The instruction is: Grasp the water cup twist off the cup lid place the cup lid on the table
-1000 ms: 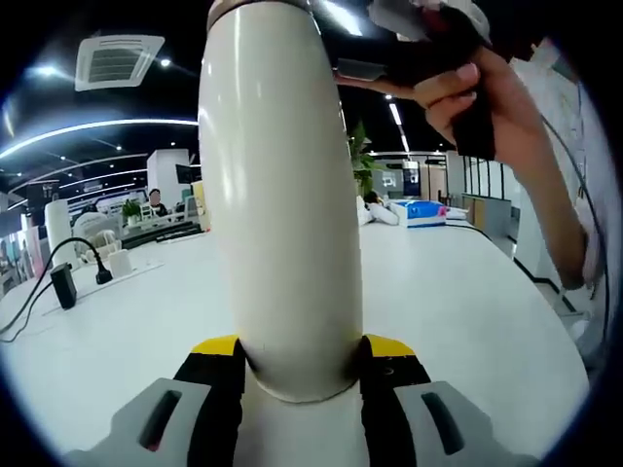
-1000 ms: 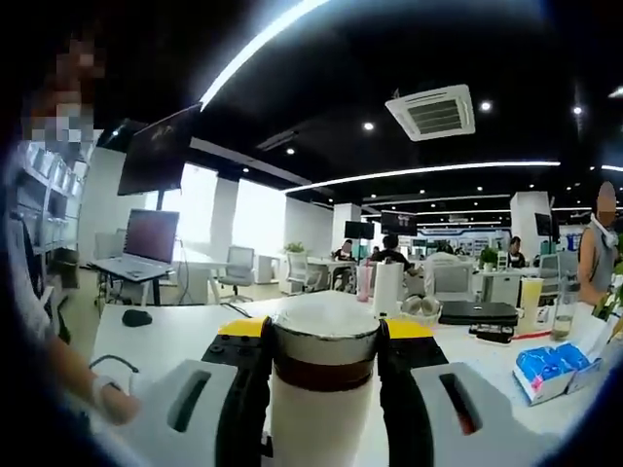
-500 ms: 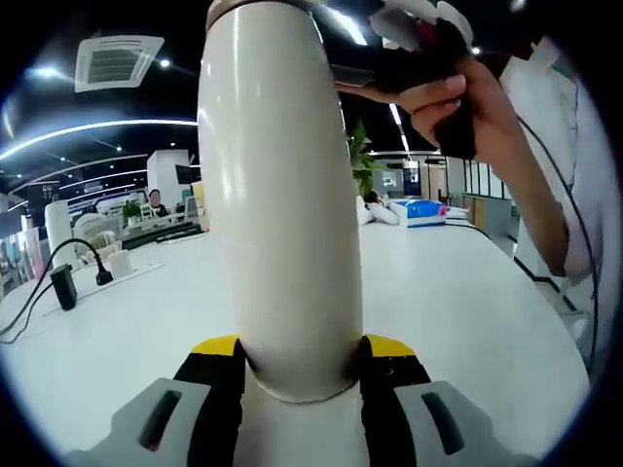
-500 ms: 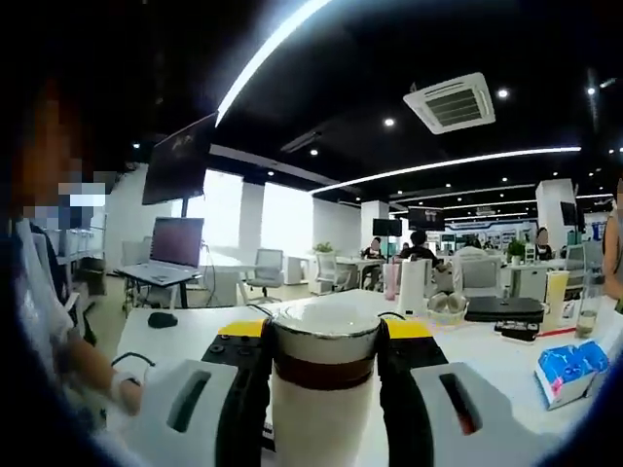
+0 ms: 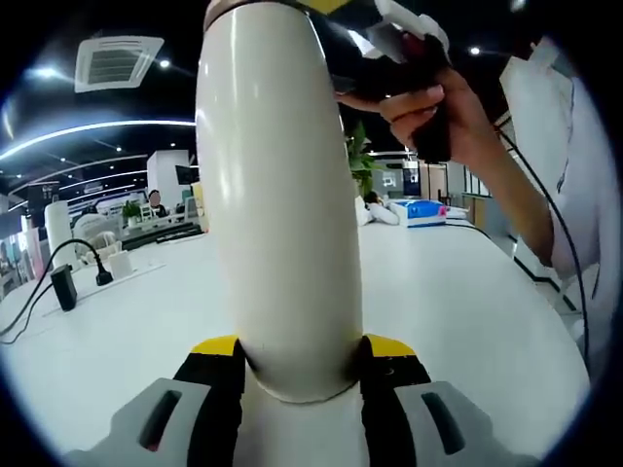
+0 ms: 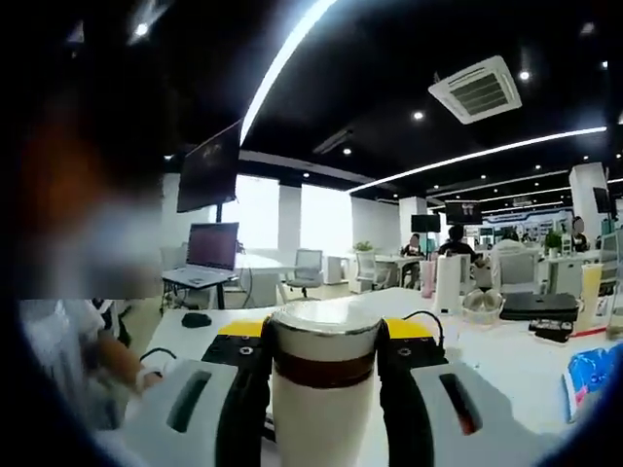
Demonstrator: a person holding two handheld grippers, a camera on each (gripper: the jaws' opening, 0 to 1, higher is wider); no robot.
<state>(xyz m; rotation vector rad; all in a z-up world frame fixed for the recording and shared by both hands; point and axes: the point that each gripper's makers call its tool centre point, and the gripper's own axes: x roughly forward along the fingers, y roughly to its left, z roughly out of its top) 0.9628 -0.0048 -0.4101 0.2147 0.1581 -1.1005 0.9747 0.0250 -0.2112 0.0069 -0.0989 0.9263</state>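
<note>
A tall cream water cup (image 5: 280,195) stands upright on the white table (image 5: 458,302), and my left gripper (image 5: 302,355) is shut on its lower body. In the right gripper view the cup's lid (image 6: 324,341), with a silver rim and a brown band, sits between the yellow-tipped jaws of my right gripper (image 6: 324,336), which is shut on it. The cream cup body (image 6: 321,418) runs down below the lid. In the left gripper view a person's hand (image 5: 438,107) holds the right gripper's handle beside the cup's top.
A black adapter with a cable (image 5: 63,287) lies at the table's left, and a blue box (image 5: 423,209) sits far back. An open laptop (image 6: 209,253), a mouse (image 6: 197,319), a closed black laptop (image 6: 540,306) and a blue pack (image 6: 594,370) are on the desks. A white sleeve (image 5: 569,146) is at the right.
The right gripper view has swung round, so the room has slid to the right while the lid stays between the jaws. In the left gripper view the hand has moved left around the cup's top.
</note>
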